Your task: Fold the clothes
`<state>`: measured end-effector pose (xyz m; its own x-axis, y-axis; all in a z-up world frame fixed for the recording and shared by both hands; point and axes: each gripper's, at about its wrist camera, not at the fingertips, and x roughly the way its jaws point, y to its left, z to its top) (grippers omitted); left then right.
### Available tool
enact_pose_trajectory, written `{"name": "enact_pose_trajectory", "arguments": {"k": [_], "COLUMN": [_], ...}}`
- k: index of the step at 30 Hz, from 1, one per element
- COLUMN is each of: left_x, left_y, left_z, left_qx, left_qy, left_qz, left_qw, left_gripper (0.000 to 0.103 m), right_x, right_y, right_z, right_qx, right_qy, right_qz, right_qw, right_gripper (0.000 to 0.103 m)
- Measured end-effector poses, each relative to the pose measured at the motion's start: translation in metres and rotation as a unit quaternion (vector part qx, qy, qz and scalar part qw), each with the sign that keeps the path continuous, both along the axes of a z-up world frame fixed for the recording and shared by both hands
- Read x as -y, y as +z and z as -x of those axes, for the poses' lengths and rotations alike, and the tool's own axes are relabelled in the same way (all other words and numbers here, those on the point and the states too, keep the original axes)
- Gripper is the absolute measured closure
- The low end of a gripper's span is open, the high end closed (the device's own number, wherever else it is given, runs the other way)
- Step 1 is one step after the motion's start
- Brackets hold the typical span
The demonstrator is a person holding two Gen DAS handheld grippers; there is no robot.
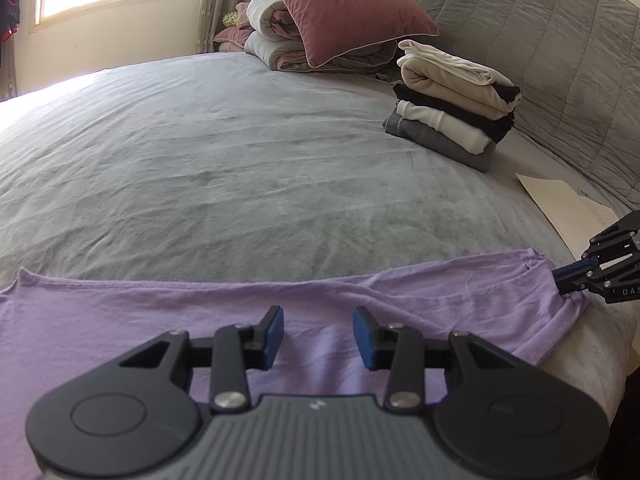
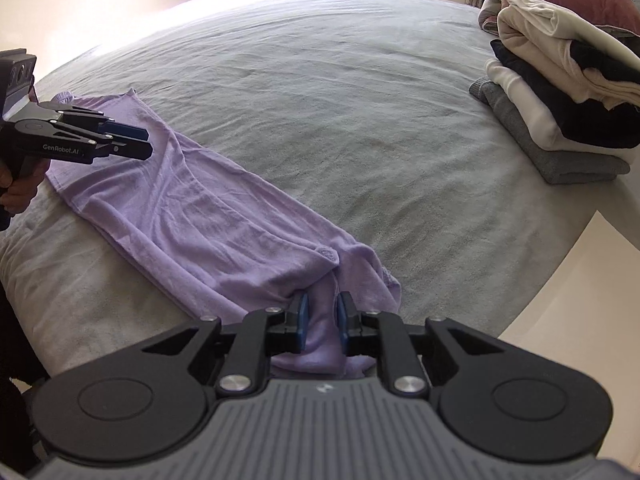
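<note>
One "GenRobot.AI" mark on left gripper (image 2: 136,142), jaws spread; right gripper (image 2: 320,324) jaws pinching lilac shirt (image 2: 208,216).

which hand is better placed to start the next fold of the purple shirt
Right, likely. The right gripper is already shut on one end of the purple shirt, ready to lift it. The left gripper is open above the cloth, gripping nothing.

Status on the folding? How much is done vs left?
Done: a stack of folded clothes sits by the headboard. In hand: the lilac top lies as a long strip; right gripper is shut on one end, left gripper open above it. Left: fold it, then stack.
</note>
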<state>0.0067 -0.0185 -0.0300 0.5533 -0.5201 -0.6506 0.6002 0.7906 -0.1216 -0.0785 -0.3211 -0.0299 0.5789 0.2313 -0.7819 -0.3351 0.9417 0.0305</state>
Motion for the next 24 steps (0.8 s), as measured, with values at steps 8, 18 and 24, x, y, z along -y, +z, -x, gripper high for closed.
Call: {"name": "enact_pose_trajectory", "arguments": {"k": [8, 18, 24], "left_x": [0.005, 0.001, -0.001], "left_y": [0.006, 0.004, 0.004], "left_z": [0.0, 0.005, -0.004], "left_qx": [0.005, 0.004, 0.008], "left_qy": [-0.012, -0.026, -0.012], "left_qz": [0.0, -0.028, -0.03], "left_qw": [0.9999, 0.9993, 0.9994], "left_gripper": [0.064, 0.064, 0.064], "right_x": [-0.012, -0.005, 0.004], "right_y": [0.043, 0.031, 0.039], "right_z": [0.018, 0.018, 0.007], "right_qx": [0.019, -0.042, 0.004], "right_qy": [0.004, -0.008, -0.005], "right_qz": [0.034, 0.062, -0.041], "right_qw": [0.999, 0.997, 0.999], "right_gripper": [0.101, 0.09, 0.089]}}
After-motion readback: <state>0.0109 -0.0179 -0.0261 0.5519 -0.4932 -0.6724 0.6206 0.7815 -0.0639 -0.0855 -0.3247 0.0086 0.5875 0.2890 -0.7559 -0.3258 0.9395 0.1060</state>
